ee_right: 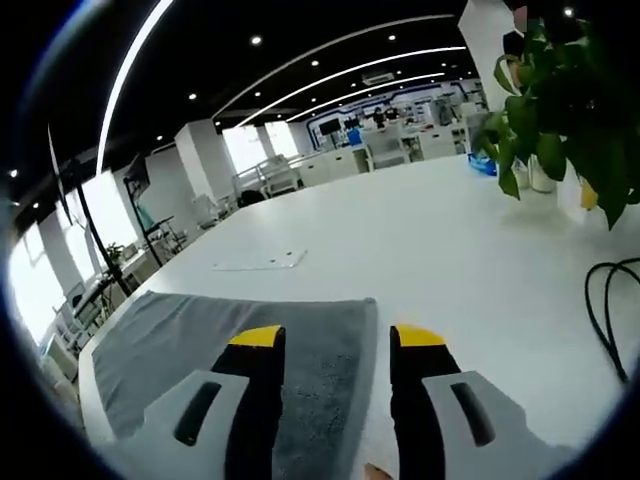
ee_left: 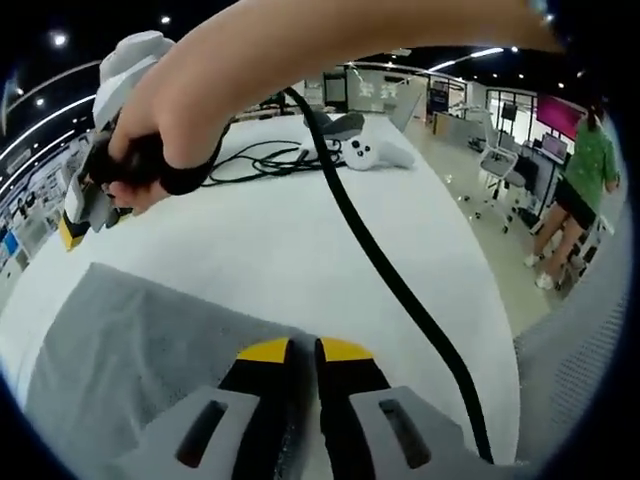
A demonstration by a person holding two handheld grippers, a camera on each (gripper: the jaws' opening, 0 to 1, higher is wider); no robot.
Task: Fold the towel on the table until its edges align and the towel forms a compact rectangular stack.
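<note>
A grey towel [ee_left: 130,350] lies flat on the white table [ee_left: 300,250]. In the left gripper view, my left gripper [ee_left: 305,352] sits low over the towel's right part with its yellow-tipped jaws shut; I cannot make out any fabric between them. The right gripper [ee_left: 85,220], held in a hand, hovers over the table beyond the towel's far left corner. In the right gripper view the towel [ee_right: 180,340] spreads to the left, and my right gripper [ee_right: 338,340] stands open above its right edge with nothing between the jaws.
A thick black cable [ee_left: 390,280] crosses the table towards the lower right. A white controller [ee_left: 375,152] and thin black cables [ee_left: 260,160] lie farther back. A potted plant [ee_right: 570,110], a clear flat sheet [ee_right: 258,263] and a cable loop [ee_right: 610,300] are also on the table. A person [ee_left: 585,170] stands beside it.
</note>
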